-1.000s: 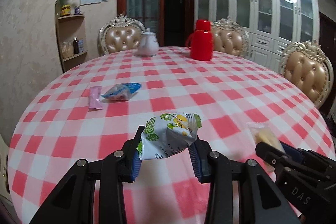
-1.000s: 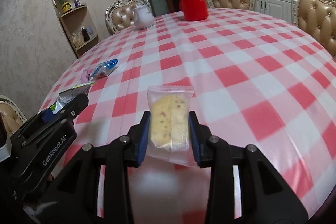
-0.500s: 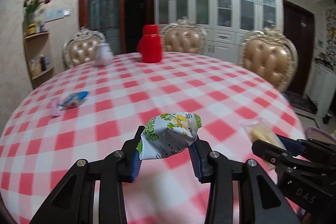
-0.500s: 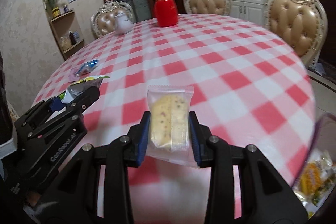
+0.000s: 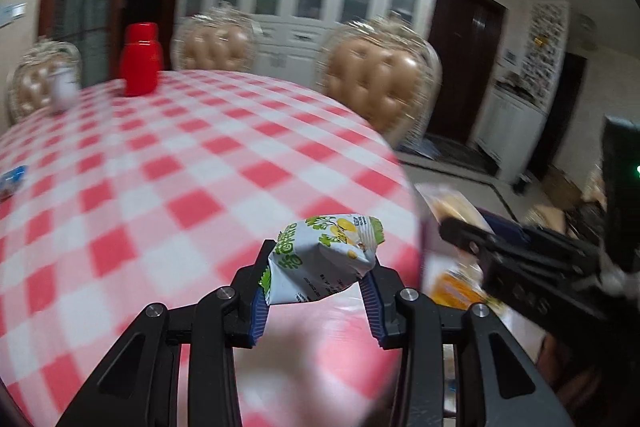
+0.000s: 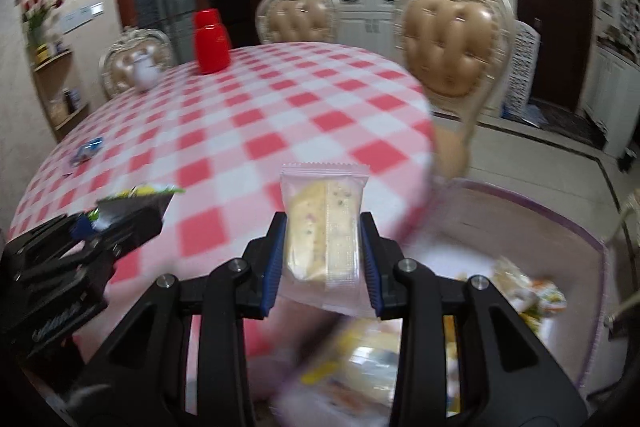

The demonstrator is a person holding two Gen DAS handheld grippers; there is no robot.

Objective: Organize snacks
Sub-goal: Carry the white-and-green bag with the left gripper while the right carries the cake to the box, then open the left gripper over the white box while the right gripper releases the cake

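Note:
My left gripper (image 5: pixel 316 279) is shut on a white-and-green snack packet (image 5: pixel 322 261), held above the right edge of the round checked table (image 5: pixel 160 187). My right gripper (image 6: pixel 322 251) is shut on a clear-wrapped cake slice (image 6: pixel 322 227), held over a translucent purple-rimmed bin (image 6: pixel 560 227) with several snack packets (image 6: pixel 532 295) inside, off the table's right side. The right gripper also shows in the left wrist view (image 5: pixel 452 227), to the right of the packet. The left gripper shows at the left of the right wrist view (image 6: pixel 132 211).
A red thermos (image 5: pixel 141 59) and a white teapot (image 6: pixel 144 71) stand at the table's far side. A blue-wrapped snack (image 6: pixel 89 149) lies at the table's left. Padded chairs (image 6: pixel 452 47) ring the table. White cabinets and a dark door line the back wall.
Both grippers have swung right with their snacks still held. The table edge and the bin of snacks have come into view under the right gripper.

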